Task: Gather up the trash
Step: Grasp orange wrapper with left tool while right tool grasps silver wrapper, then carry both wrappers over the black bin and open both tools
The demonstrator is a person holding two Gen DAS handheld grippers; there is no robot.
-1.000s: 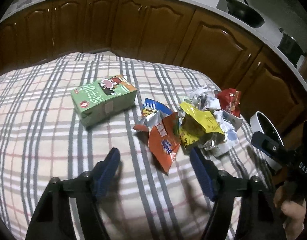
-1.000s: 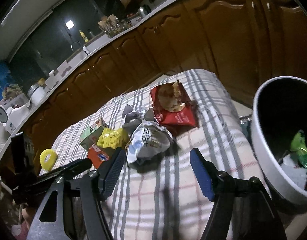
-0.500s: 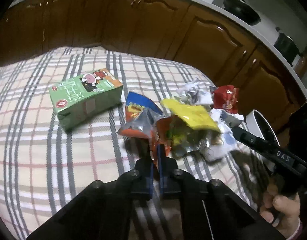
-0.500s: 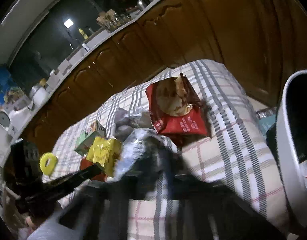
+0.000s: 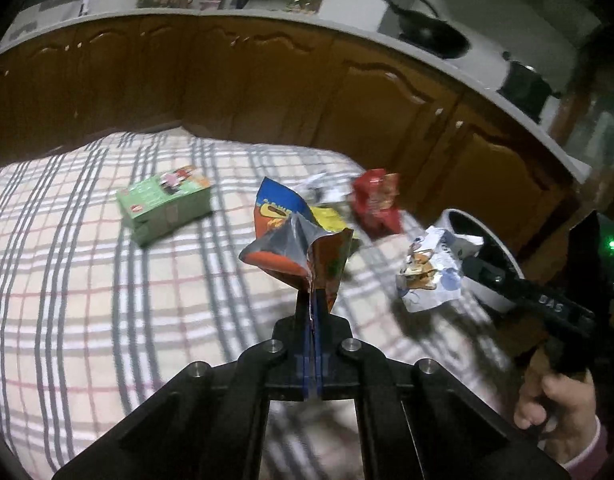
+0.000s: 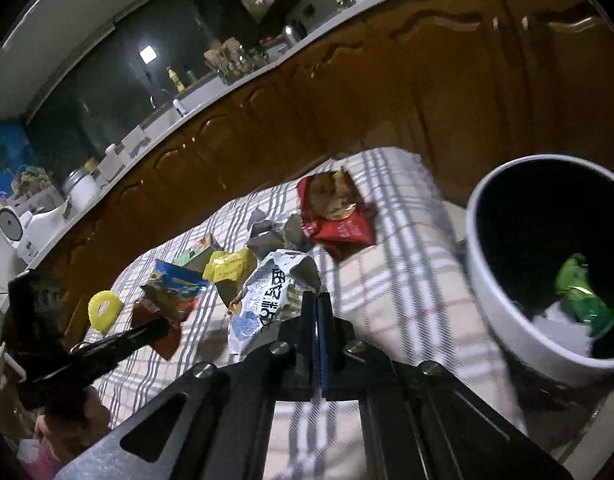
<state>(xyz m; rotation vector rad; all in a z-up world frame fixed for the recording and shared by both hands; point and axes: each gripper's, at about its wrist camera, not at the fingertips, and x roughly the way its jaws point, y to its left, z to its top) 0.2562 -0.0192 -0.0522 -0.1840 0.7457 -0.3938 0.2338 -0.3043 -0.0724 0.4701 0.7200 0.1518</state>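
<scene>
Tablecloth (image 5: 87,300), plaid, carrying a green carton (image 5: 167,204) at 10 o'clock and a red packet (image 5: 377,204) at 1 o'clock; white bin (image 6: 507,320) off its edge at 3 o'clock. Left gripper (image 5: 311,300), angled downward, clenched on an orange snack wrapper (image 5: 299,248) lifted off the cloth. Right gripper (image 6: 315,312), likewise angled down, clamped on a white crumpled wrapper (image 6: 271,292) beside the bin.

green box (image 6: 193,255) mostly hidden behind yellow wrapper (image 6: 227,266) (right wrist view), bin (image 6: 503,320) contents blurred
</scene>
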